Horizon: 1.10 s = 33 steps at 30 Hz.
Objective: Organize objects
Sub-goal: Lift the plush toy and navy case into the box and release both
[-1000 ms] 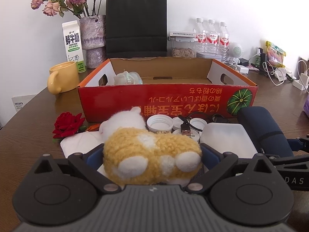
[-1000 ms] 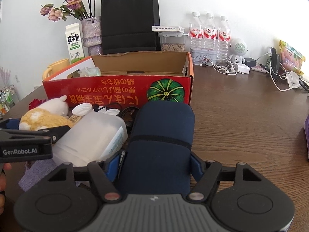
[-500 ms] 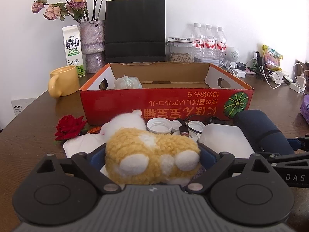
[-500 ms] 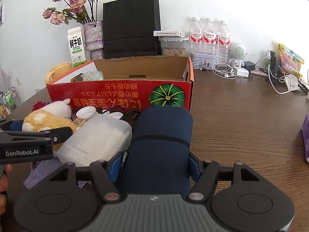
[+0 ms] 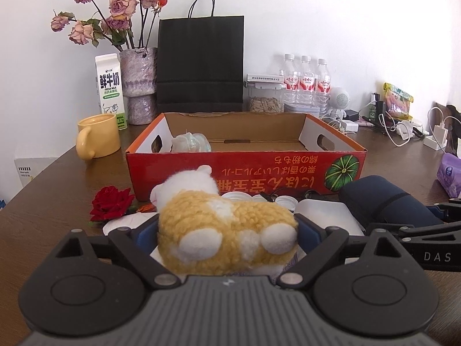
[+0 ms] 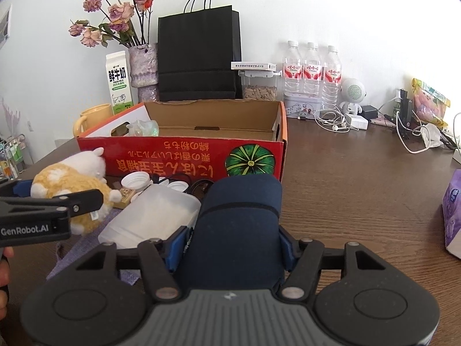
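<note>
Plush toy (image 5: 227, 230): lies between the jaws of the left gripper (image 5: 227, 235), long axis pointing away toward the red box (image 5: 245, 170) just beyond.
Left gripper: wide; whether the pads press the fleece I cannot tell.
Navy case (image 6: 239, 219): between the jaws of the right gripper (image 6: 232, 248), which are closing on it, lengthwise toward the box.
Nearer hand: each to its own item.
Hidden: pad contact, clutter under the toy.

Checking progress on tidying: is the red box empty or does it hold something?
Nearly empty. The box holds only a clear crumpled bag in one corner; bare cardboard floor elsewhere.
</note>
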{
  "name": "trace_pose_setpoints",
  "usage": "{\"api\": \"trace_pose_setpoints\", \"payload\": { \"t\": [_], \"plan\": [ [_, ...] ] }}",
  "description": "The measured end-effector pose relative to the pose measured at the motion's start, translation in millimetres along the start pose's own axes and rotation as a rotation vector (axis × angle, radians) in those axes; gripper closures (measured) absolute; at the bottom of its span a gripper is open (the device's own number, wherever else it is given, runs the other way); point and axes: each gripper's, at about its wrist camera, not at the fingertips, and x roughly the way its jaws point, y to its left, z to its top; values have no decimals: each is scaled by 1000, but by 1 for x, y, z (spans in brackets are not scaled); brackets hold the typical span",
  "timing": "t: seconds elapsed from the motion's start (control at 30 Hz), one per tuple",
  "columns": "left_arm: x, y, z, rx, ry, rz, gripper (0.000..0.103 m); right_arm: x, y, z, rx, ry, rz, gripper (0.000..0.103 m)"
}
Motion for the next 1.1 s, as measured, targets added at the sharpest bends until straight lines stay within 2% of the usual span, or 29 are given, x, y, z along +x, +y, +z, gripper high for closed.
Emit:
{"api": "trace_pose_setpoints", "payload": {
  "t": [0.6, 1.1],
  "plan": [
    [-15, 5, 27, -4, -101, -20, 9, -19, 10, 29, -27, -101, 20, 42],
    [13, 8, 70, -16, -176, -28, 9, 13, 22, 79, -43, -172, 39, 42]
  ]
}}
